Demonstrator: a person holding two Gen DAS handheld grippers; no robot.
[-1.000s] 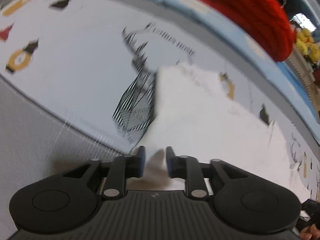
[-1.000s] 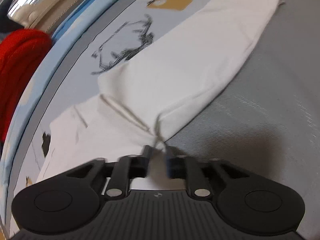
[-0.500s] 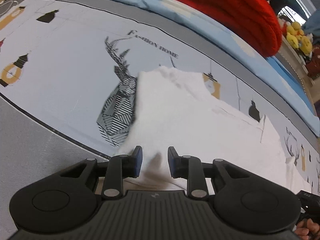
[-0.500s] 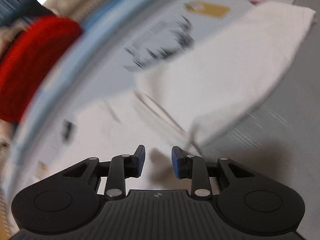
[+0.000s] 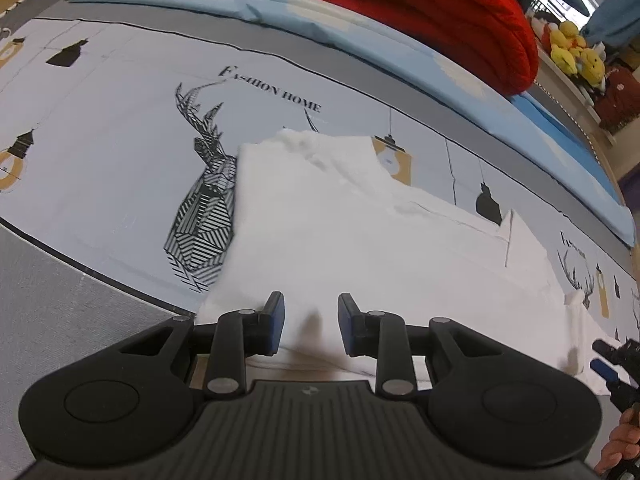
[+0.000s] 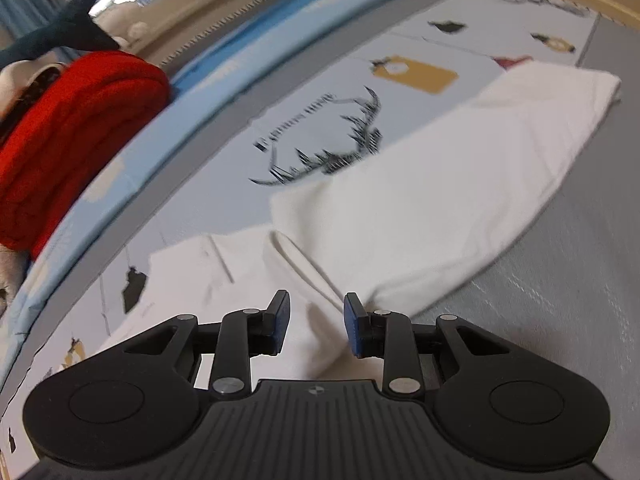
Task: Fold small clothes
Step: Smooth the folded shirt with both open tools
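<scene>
From the left wrist, the white garment [image 5: 360, 232] lies flat on the printed bedsheet [image 5: 120, 128] directly ahead of and beneath the left gripper [image 5: 311, 328], its long axis running off to the gripper's right; the jaws have just been opening and stand parted, cloth below them but nothing pinched. From the right wrist, the same garment stretches ahead and rightward from the right gripper [image 6: 316, 328], a folded edge just beyond its fingertips; the jaws have just eased apart, gripping nothing, so both grippers sit equally near.

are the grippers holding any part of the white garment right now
Nothing is held. The left gripper and right gripper both stand open above the white garment, pads clear of the cloth.
</scene>
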